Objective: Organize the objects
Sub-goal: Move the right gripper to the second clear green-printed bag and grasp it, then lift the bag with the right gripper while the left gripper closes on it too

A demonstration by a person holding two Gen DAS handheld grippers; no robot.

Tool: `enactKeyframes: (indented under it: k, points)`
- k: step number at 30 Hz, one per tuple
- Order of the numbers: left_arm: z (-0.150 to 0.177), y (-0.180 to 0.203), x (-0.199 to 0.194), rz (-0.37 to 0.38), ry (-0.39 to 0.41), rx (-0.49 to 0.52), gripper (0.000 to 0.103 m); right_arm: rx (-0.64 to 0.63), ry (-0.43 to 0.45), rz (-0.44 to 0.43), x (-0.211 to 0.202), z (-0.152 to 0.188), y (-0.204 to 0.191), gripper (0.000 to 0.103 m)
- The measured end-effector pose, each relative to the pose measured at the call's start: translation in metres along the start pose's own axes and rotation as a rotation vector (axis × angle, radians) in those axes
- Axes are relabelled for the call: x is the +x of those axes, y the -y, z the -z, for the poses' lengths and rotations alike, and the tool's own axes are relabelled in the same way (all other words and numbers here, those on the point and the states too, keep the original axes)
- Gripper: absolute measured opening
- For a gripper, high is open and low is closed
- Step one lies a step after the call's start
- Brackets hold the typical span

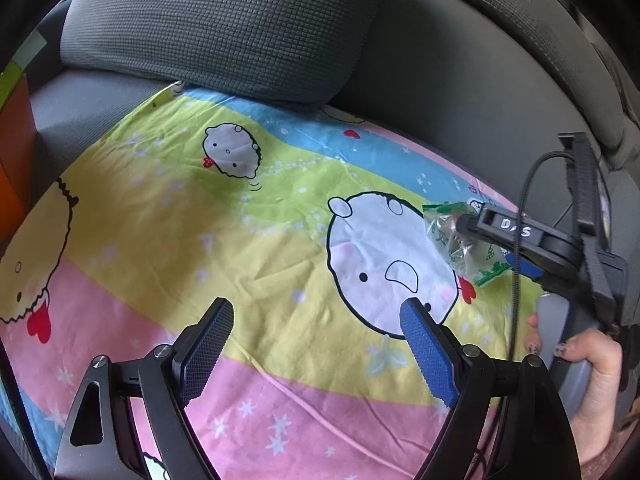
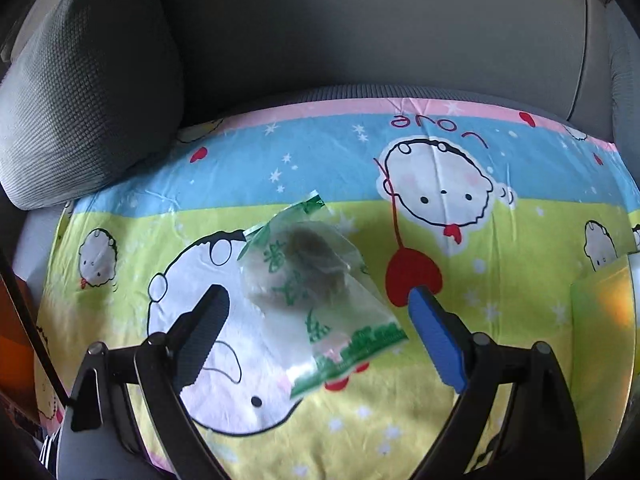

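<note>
A clear snack packet (image 2: 312, 284) with green print and something brown inside lies on the cartoon-print cloth (image 2: 500, 380). My right gripper (image 2: 320, 320) is open, its black and blue fingers on either side of the packet without pinching it. In the left wrist view the same packet (image 1: 444, 232) sits at the right, between the fingers of the right gripper (image 1: 486, 242). My left gripper (image 1: 320, 336) is open over the cloth (image 1: 168, 220), with nothing between its fingers, to the left of the packet.
A grey cushion (image 1: 224, 28) leans on the grey sofa back (image 2: 380, 28) behind the cloth. An orange box (image 1: 14, 160) stands at the left edge. A yellow-green object (image 2: 600, 312) lies at the right. A person's hand (image 1: 592, 368) holds the right gripper's handle.
</note>
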State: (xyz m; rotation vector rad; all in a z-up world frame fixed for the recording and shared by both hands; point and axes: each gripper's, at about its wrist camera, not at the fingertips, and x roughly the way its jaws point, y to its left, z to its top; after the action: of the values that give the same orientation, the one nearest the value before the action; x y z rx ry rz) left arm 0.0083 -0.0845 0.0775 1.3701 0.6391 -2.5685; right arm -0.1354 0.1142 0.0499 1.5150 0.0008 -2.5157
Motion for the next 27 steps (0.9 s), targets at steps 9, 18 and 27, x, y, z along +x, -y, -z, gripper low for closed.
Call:
enactKeyframes:
  k: [9,18,27]
  points:
    - [-0.001,-0.003,0.002,0.002,-0.011,-0.010,0.086,-0.056,-0.048,0.029,0.021,0.009,-0.004,0.063]
    - [0.001,-0.006,0.007,-0.004,-0.038,-0.022,0.086,0.030,-0.081,-0.064,-0.019,0.055,0.017,0.061]
    - [0.009,0.001,0.013,0.059,-0.082,-0.020,0.086,0.092,-0.073,-0.125,-0.057,0.121,0.028,0.067]
